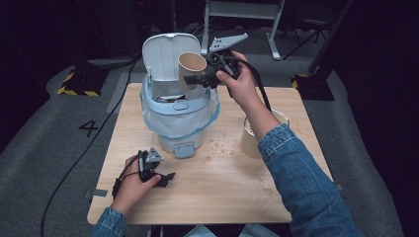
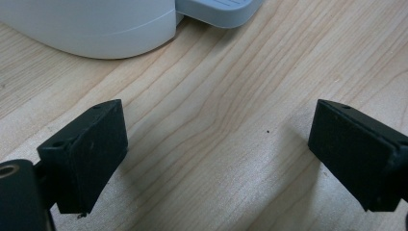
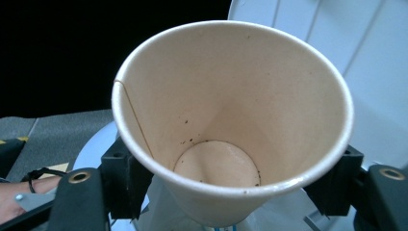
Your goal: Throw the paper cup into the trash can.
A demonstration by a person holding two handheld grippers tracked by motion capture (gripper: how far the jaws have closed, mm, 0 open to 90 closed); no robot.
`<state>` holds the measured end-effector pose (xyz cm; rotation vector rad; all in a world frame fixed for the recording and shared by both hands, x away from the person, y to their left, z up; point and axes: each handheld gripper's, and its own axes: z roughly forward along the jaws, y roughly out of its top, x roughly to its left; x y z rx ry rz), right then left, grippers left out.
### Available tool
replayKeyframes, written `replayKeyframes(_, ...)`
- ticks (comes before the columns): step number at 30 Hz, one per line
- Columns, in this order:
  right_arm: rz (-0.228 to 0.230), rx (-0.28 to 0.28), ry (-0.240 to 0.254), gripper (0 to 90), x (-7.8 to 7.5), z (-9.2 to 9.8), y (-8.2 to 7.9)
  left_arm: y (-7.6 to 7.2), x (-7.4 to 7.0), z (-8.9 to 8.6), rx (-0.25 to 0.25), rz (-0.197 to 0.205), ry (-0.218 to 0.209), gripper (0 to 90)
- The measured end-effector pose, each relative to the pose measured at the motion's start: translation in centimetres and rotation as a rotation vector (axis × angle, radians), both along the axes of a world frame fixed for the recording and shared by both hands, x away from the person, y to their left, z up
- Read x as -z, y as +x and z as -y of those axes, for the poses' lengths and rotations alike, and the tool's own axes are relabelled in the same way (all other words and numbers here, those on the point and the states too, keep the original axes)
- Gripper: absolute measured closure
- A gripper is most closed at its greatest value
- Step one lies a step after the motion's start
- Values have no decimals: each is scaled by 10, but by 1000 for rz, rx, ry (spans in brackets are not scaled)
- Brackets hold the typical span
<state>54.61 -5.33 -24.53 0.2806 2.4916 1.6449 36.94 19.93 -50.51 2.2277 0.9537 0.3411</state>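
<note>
The right hand-held gripper (image 1: 200, 78) grips the paper cup (image 1: 190, 67) over the open bin (image 1: 179, 111) just below it, so tip fully before unclenching, left hand-held gripper (image 1: 167, 177) idling released on the desk (image 1: 232, 190).

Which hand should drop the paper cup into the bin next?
Right. The right gripper already clamps the paper cup over the open bin, in front of its raised lid. The left gripper rests open on the table, holding nothing.

We see a wooden table (image 1: 276, 197) scattered with crumbs (image 1: 221, 147), a second paper cup (image 1: 251, 138) at its right, a painted floor number (image 1: 89, 128), yellow-black hazard tape (image 1: 74, 90).
</note>
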Motion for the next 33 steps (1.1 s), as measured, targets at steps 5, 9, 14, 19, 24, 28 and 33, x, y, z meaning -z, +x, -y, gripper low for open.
replayKeyframes(5,-4,15,-44,288,5,-9,-1,0,0,0,0,-1,-1,69)
replayKeyframes(9,-12,29,-101,287,8,-15,-2,0,0,0,0,-1,-1,68)
replayKeyframes(14,-20,47,-121,283,10,-21,-4,0,0,0,2,-2,1,68)
replayKeyframes(19,20,86,-88,99,14,-26,-7,0,0,0,1,-1,0,69)
replayKeyframes(24,-2,131,-12,128,6,-19,-7,0,0,0,2,-1,-1,68)
replayKeyframes(28,11,135,11,158,0,-8,-5,0,0,0,2,-1,0,66)
replayKeyframes(33,14,140,-2,159,-6,4,-7,0,0,0,1,-1,1,66)
